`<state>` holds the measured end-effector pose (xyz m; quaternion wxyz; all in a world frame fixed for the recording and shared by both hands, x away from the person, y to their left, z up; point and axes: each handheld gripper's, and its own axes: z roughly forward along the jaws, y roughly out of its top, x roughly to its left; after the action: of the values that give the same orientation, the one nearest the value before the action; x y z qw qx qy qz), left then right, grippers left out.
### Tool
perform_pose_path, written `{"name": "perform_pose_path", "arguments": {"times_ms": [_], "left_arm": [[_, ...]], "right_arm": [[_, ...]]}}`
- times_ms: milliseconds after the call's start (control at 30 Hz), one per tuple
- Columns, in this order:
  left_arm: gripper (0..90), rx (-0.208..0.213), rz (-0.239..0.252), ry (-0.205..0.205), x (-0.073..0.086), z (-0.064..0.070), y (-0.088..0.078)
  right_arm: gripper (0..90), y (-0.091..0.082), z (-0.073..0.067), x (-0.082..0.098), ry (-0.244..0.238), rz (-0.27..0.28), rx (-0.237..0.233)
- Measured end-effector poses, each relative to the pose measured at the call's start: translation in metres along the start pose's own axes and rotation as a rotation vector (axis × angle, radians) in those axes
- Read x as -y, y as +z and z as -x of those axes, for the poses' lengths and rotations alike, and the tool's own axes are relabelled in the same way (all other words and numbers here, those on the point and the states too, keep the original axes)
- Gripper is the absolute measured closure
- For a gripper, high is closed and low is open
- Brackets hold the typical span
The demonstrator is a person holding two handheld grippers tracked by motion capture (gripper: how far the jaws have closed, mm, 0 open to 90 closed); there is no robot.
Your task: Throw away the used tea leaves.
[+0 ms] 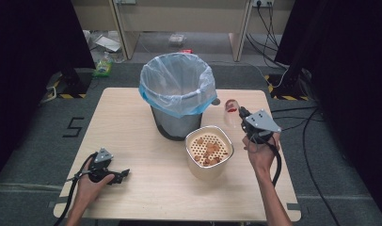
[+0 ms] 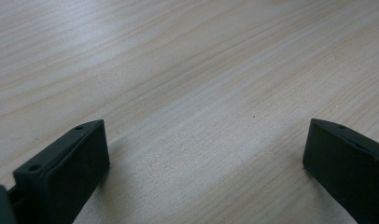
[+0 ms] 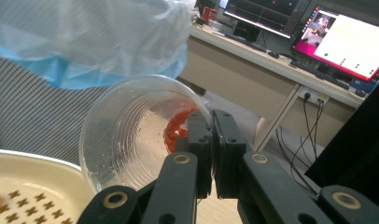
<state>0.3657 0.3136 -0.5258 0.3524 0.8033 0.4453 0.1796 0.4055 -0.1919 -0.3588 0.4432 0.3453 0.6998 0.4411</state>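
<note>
One clear plastic cup (image 3: 141, 135), pinched at its rim by the closed jaws of the right gripper (image 3: 212, 140), hangs tilted just right of the bin (image 1: 177, 94); the right gripper view looks into its mouth and finds red bits (image 3: 176, 128) stuck to the wall inside, which the high view shows merely as a red speck. Just in front of the bin stands a cream basket (image 1: 209, 150) holding brownish pieces on its perforated floor, while the bin itself carries a pale blue liner (image 1: 147, 92). Well to the bin's front left, the left gripper (image 1: 125, 173) rests on the table (image 2: 187, 70) with jaws spread wide and nothing between them.
</note>
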Motion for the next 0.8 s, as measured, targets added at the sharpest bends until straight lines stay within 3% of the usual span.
{"name": "perform_pose_path", "arguments": {"times_ms": [200,467,633,800], "left_arm": [[0.0,0.000,0.000,-0.001,0.000,0.000,0.000],[0.0,0.000,0.000,0.000,0.000,0.000,0.000],[0.0,0.000,0.000,0.000,0.000,0.000,0.000],[0.0,0.000,0.000,0.000,0.000,0.000,0.000]], "right_arm": [[87.4,0.002,0.013,-0.013,0.003,-0.005,0.003],[87.4,0.005,0.030,-0.030,0.041,-0.013,0.002],[87.4,0.009,0.041,-0.039,0.097,-0.013,-0.009],[87.3,0.011,0.047,-0.052,0.090,-0.017,-0.004]]}}
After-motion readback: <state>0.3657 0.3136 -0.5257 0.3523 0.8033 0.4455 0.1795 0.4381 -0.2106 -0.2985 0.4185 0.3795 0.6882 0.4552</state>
